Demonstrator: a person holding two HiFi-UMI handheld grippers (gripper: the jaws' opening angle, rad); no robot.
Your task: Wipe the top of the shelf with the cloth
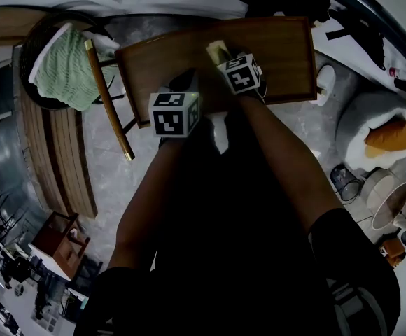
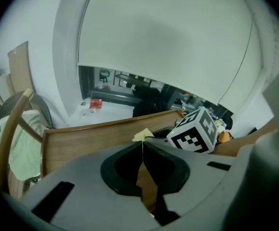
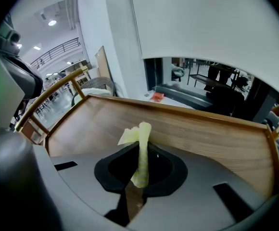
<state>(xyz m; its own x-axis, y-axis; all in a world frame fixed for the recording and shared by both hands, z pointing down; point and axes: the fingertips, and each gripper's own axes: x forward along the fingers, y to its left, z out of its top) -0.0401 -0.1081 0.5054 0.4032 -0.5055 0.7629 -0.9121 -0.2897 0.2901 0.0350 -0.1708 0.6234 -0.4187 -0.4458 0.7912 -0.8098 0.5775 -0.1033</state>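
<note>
Two tongs: both are at the near side of the shelf point(image 1: 280, 47); the left tongs point(image 2: 142, 148) are closer to the person, the right tongs point(image 3: 142, 150) reach further over the wood.
Right tongs: clamped tight on the cloth point(image 3: 142, 131), which stands between the pads as a narrow strip, its free end poking past the tips.
Left tongs: pressed fully together, pad against pad, with nothing between them.
Cloth place: in the right tongs, over the middle of the shelf top; whether it touches the wood I cannot tell.
Step in hand: judging by the grip and position, the cloth is taken up and brought over the top, and wiping is about to start or is under way.
Next move: probably lower the free end onto the wood and drag it side to side out to the rim. So little cloth shows that each stroke would cover a thin band, so it calls for several overlapping passes. The left tongs need only keep clear.
Cloth make: pale yellow, thin, soft and creased, bunched into a twist; it looks limp.
Shelf make: brown wood with lengthwise grain, smooth and flat, with a low raised rim and rounded corners.
Beside it: green knit point(image 1: 63, 65) lies in a dark round basket point(image 1: 31, 44), apart from the shelf.
</note>
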